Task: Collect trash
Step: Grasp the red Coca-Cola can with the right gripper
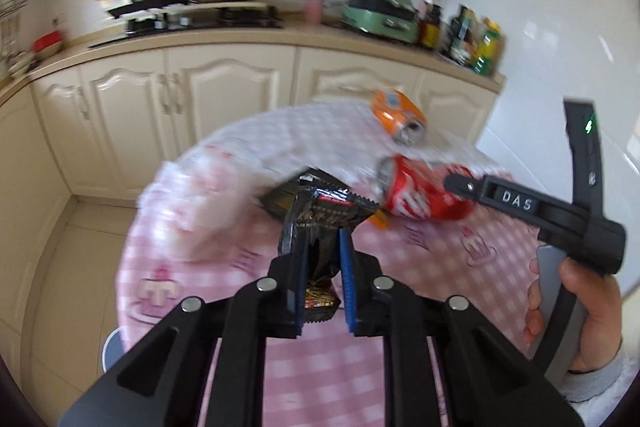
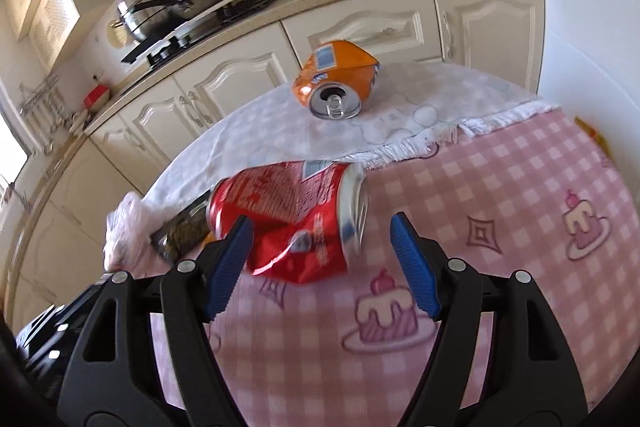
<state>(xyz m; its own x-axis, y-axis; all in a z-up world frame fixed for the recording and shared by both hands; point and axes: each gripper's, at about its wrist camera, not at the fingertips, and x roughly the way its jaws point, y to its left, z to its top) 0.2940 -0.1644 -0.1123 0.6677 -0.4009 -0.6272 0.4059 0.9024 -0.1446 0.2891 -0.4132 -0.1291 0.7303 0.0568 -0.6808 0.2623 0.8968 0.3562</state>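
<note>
Two cans: red can (image 2: 296,223) crushed on its side on the pink tabletop (image 2: 500,187); orange can (image 2: 340,79) at 12 o'clock beyond it.
Left gripper (image 1: 322,263): clamped on a black wrapper (image 1: 320,211).
Right gripper (image 2: 320,267): spread wide, nothing held, red can just ahead.

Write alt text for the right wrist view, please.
The open right tool reaches toward a crushed red can lying on a pink checked tablecloth. Behind it, an orange can lies on a white cloth.
</note>
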